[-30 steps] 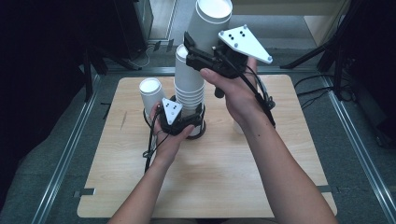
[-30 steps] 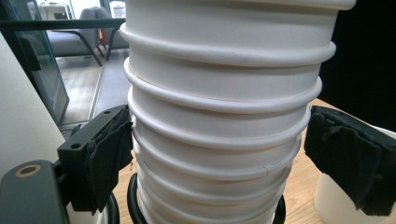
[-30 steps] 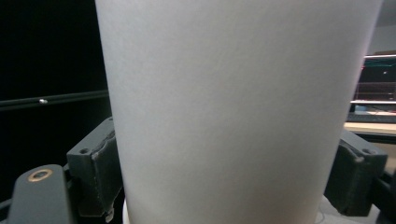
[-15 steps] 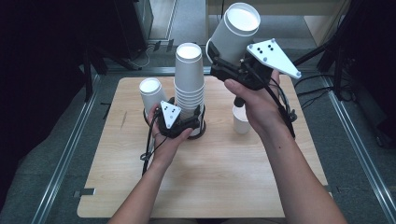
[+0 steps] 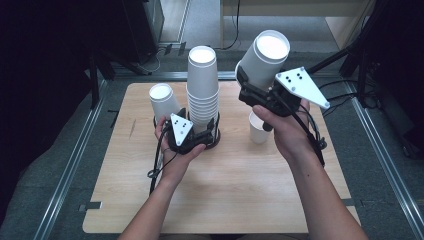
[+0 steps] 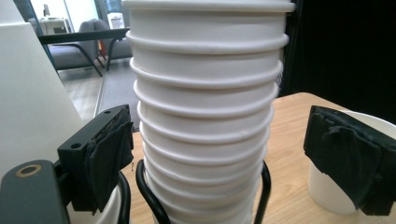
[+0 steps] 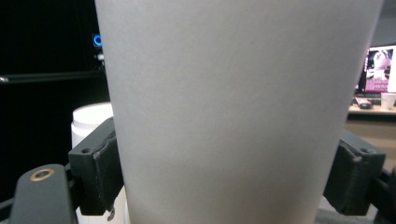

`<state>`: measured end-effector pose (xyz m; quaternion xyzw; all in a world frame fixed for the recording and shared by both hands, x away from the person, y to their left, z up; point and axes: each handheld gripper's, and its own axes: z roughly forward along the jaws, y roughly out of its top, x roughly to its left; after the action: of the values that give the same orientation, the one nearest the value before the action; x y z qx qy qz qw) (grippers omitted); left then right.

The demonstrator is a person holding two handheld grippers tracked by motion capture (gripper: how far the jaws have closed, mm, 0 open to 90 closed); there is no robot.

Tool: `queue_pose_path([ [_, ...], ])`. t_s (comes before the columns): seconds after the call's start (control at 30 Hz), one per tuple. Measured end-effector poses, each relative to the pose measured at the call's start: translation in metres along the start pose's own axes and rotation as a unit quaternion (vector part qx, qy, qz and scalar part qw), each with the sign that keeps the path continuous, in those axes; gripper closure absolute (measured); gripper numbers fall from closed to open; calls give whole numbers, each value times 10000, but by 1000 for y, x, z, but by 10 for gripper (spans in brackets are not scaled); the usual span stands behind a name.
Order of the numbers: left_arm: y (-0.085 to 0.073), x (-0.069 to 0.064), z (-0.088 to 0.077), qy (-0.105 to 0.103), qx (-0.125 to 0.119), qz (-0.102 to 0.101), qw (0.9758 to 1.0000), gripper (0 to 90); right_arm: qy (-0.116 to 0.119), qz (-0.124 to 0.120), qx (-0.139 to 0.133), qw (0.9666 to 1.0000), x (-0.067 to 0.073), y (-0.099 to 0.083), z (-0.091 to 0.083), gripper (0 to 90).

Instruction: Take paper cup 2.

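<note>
While one cup is carried clear of the pile, stage: unstacking judged partway done.
Held cup: paper cup [image 5: 262, 60] lifted in the air, tilted, up and to the right of the stack, well above the table [image 5: 225, 200].
Right gripper: right gripper [image 5: 248, 89] clamped on the paper cup; both pads are seen pressed against its wall in the right gripper view [image 7: 233, 107].
Stack: stack of cups [image 5: 202, 85] stands upright in a black wire holder [image 5: 216, 140] at mid-table; many nested rims are counted in the left gripper view [image 6: 205, 116], so most of the pile is left.
Left gripper: left gripper [image 5: 201, 134] is held low at the foot of the stack; its jaws have just been opening, the stack stands between them, and a gap is seen between each pad [image 6: 109, 149] and the cups. Nothing is gripped.
Already set out: left cup [image 5: 164, 102] stands just beside the holder on its left; right cup [image 5: 257, 131] stands on the table to the right of the holder, partly hidden under the right hand.
Done so far: two cups judged placed, a third pulled free.
Left to do: held cup to be set down on a bare patch of table, likely near the right cup; the remaining stack to be worked off one by one.
Watch: whether the holder is steadied by the left gripper cannot be told from these views.
</note>
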<state>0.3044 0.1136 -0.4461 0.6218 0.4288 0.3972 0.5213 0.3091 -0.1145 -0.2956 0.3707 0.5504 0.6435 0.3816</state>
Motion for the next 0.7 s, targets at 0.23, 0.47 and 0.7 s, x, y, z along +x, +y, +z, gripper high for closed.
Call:
queue_pose_path([
  [0.23,-2,-7,-16,-212,-17,-61,9998,81,-93,-166,187,9996,-4,-29,-14,151],
  [0.47,-3,-10,-32,-352,-38,-220,9991,66,-129,-172,256,9994,-10,-47,-29,151],
  [0.7,-12,-12,-41,-575,173,-280,9978,21,-212,-311,405,9985,-18,-71,-44,151],
])
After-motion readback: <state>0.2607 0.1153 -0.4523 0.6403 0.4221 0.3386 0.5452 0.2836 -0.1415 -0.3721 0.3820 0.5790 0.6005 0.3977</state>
